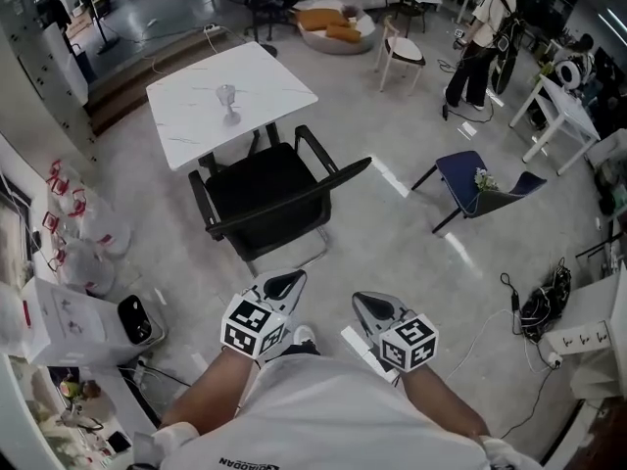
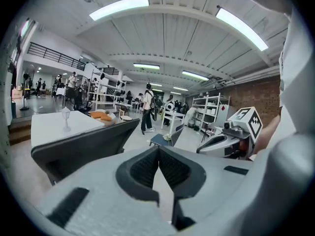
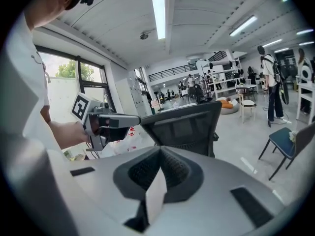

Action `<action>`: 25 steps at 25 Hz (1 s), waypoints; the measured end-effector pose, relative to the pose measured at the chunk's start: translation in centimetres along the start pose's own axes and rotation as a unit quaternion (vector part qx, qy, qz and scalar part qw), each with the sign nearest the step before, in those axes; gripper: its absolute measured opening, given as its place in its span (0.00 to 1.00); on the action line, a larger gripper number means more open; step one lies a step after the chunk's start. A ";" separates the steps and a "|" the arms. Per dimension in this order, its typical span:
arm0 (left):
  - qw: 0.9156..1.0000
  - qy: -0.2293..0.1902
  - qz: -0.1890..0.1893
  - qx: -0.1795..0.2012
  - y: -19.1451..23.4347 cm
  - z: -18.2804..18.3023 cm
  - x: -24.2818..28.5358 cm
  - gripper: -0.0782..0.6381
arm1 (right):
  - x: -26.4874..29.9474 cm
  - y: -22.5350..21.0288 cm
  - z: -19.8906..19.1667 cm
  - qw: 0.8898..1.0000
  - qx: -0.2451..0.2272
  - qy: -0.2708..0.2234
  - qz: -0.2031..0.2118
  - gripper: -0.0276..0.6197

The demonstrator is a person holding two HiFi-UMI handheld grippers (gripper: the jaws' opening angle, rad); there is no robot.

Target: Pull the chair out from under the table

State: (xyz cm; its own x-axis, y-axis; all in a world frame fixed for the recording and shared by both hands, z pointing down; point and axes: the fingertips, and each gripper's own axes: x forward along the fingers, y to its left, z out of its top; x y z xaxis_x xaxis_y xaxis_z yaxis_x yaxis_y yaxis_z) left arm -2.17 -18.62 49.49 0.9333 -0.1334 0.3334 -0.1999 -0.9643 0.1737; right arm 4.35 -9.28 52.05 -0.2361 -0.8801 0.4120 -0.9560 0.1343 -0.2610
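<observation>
A black mesh office chair (image 1: 272, 201) with armrests stands on the floor, its seat front just under the near edge of a white marble-top table (image 1: 196, 106). On the table stands a clear wine glass (image 1: 227, 99). My left gripper (image 1: 290, 283) and right gripper (image 1: 368, 307) are both shut and empty, held close to my body, well short of the chair's backrest. In the left gripper view the chair back (image 2: 86, 149) lies ahead on the left, with the table (image 2: 51, 124) behind it. In the right gripper view the chair back (image 3: 184, 127) is straight ahead.
A blue chair (image 1: 475, 189) stands to the right. Shopping bags (image 1: 83, 233) and a white box (image 1: 69, 321) lie on the floor at left. Cables and a power strip (image 1: 549, 311) are at right. A person (image 1: 480, 32) stands far back near white tables.
</observation>
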 end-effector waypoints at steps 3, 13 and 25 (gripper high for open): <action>1.000 -0.012 0.004 0.003 2.7 1.7 1.4 0.12 | 2.6 -2.2 1.8 1.000 -0.008 0.003 0.001 0.05; 1.000 -0.001 0.011 0.003 6.8 1.3 3.3 0.12 | 8.2 -4.7 5.9 0.999 -0.034 0.006 0.022 0.05; 0.996 -0.017 0.082 -0.016 8.9 3.0 5.9 0.12 | 10.4 -9.5 9.2 0.995 -0.068 0.010 0.073 0.05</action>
State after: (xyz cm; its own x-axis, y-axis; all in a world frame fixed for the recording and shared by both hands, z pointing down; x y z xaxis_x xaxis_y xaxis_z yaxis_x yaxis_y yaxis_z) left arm 2.41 -28.69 50.21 0.8967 -0.2968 0.3283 -0.3597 -0.9210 0.1499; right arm 12.53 -23.85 50.80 -0.3772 -0.8374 0.3956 -0.9253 0.3223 -0.1998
